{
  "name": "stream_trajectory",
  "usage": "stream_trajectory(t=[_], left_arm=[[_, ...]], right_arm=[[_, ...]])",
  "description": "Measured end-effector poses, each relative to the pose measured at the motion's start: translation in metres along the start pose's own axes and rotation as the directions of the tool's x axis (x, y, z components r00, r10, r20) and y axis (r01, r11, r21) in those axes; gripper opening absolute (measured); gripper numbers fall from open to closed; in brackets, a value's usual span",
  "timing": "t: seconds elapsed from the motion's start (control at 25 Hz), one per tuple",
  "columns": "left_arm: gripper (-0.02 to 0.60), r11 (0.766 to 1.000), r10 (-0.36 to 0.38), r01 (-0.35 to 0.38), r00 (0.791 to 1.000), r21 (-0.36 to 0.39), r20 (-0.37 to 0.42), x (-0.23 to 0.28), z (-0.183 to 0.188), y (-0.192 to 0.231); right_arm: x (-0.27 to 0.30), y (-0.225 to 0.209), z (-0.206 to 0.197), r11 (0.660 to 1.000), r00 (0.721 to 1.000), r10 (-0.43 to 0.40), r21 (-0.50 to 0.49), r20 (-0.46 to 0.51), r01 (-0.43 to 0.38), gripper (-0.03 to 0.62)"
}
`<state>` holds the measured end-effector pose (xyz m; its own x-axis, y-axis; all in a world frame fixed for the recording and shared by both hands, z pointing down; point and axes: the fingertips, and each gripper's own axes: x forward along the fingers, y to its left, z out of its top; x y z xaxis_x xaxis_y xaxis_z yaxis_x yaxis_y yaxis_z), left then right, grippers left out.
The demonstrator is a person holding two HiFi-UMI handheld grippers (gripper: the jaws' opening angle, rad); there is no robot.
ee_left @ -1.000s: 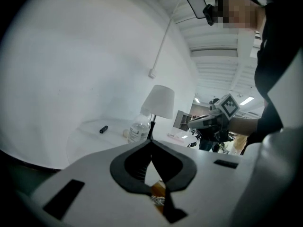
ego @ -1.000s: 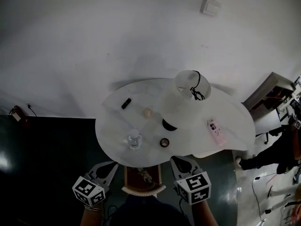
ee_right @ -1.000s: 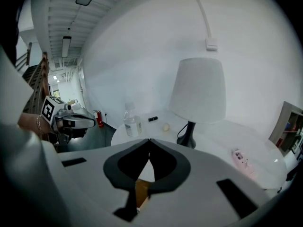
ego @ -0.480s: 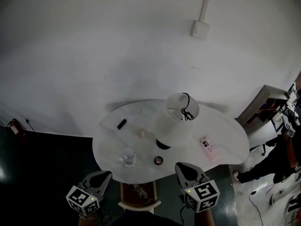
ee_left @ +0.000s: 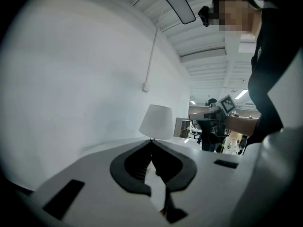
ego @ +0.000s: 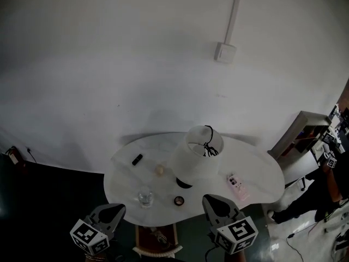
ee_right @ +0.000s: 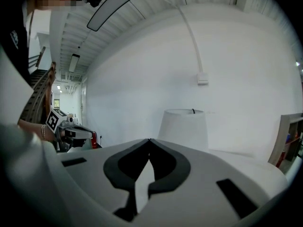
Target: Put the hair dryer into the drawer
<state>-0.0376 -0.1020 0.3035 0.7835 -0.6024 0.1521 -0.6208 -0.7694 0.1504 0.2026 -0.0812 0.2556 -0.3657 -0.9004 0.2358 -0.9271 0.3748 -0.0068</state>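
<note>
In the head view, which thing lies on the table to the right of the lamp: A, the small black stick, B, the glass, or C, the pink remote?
C: the pink remote lies right of the lamp; the glass is on its left.

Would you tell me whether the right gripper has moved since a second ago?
Yes: the right gripper now overlaps more of the white oval table past its near edge, closer to the pink remote.
</note>
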Motion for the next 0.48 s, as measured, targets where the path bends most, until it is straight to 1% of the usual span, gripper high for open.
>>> stream_trajectory(t=[0.12,0.28,0.48], left_arm=[[0.008,1.000,-0.003,0.003,1.000,-0.011,0.023,0.000,0.010,0.003],[0.008,1.000,-0.005,0.005,0.999,0.010,0.035,0.002,0.022,0.003],[0.008,1.000,-0.014,0.013,0.999,0.017,0.043,0.006,0.028,0.002]], right_arm=[[-0.002,-0.002,0.016,1.000,0.998,0.000,0.007,0.056,0.000,0.018],[-0.004,-0.001,0.028,0.997,0.998,0.005,-0.079,0.061,0.000,0.018],[-0.001,0.007,0.035,0.995,0.996,0.043,-0.088,0.080,-0.036,0.018]])
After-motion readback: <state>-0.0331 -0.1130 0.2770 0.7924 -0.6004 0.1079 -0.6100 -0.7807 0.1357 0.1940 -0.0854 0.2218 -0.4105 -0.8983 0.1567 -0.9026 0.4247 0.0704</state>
